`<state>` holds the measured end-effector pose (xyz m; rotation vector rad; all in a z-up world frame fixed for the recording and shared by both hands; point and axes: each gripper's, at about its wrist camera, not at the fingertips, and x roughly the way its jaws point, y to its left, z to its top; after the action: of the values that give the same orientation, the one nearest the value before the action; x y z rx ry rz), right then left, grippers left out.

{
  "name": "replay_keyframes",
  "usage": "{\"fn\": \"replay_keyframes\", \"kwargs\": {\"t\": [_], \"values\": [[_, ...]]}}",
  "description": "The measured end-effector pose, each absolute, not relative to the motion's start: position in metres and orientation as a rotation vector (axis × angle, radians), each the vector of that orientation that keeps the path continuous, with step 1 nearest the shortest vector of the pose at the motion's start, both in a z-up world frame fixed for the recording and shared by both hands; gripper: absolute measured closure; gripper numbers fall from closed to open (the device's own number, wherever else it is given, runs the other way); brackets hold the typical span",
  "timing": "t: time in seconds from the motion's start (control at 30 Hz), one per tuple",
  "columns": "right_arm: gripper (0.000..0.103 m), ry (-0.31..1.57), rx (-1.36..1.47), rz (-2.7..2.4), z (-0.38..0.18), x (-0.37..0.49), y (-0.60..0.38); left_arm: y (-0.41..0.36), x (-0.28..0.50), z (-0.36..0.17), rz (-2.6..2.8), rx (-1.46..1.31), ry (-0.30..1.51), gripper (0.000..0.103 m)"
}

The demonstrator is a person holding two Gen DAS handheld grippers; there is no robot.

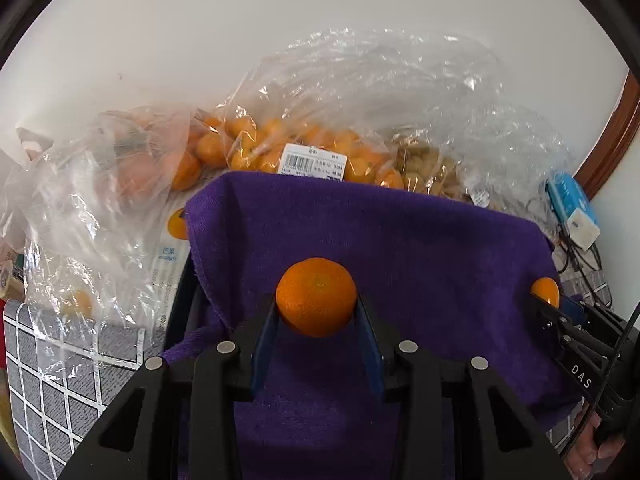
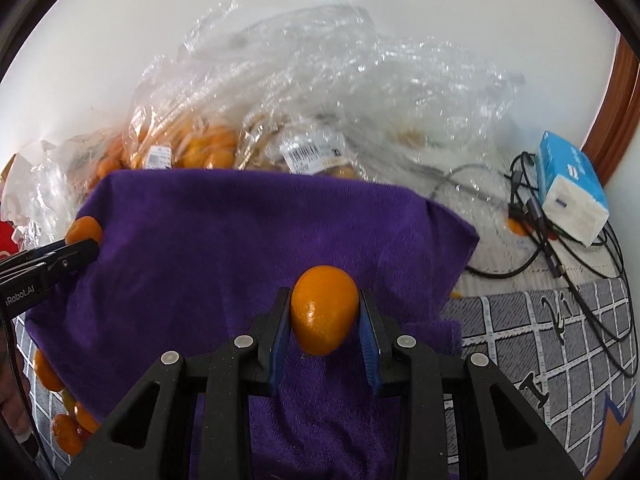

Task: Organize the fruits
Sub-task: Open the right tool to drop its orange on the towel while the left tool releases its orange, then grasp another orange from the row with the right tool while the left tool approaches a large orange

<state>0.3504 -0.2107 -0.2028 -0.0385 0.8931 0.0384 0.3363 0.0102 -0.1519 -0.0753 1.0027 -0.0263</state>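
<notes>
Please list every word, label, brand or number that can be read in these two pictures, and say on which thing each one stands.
"DAS": on the right gripper, at the edge of the left wrist view.
"Robot.AI", its start cut off: on the left gripper, at the edge of the right wrist view.
"mango", below two Chinese characters: on the white package under the clear bags.
Barcode price label: print too small to read.
Price labels on the bags, right wrist view: blurred.
Blue tissue pack: print illegible.

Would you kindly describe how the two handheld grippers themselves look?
Both the left gripper and the right gripper are matte black linkage frames with silver pivot pins and blue finger pads. The right one's side reads "DAS"; the left one's reads "Robot.AI". A thin black cable trails alongside.
</notes>
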Motion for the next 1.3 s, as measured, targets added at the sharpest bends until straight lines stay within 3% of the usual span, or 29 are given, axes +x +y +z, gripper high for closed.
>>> {"fn": "replay_keyframes", "kwargs": {"t": [0.37,0.5,0.57,0.63,1.03,1.3], "values": [[0.068,0.916,-0.069,0.039,-0.213,0.353,-0.201,0.008,0.345,-0.172,0.001,-0.058,1.077,0.065],[0.05,0.9,-0.071,0.033,-0.205,0.349,-0.199,0.007,0.345,-0.171,0.002,-0.041,1.077,0.062],[0.045,0.868,-0.078,0.013,-0.196,0.343,-0.196,0.005,0.342,-0.166,-0.004,-0.034,1.06,0.046],[0.039,0.831,-0.076,-0.013,-0.184,0.335,-0.195,0.004,0.339,-0.156,-0.01,-0.033,1.031,0.043],[0.038,0.696,-0.06,-0.077,-0.122,0.26,-0.192,-0.01,0.309,-0.098,-0.07,-0.028,0.888,0.043],[0.038,0.703,-0.037,-0.071,-0.112,0.215,-0.197,-0.004,0.272,-0.054,-0.072,-0.042,0.805,0.043]]}}
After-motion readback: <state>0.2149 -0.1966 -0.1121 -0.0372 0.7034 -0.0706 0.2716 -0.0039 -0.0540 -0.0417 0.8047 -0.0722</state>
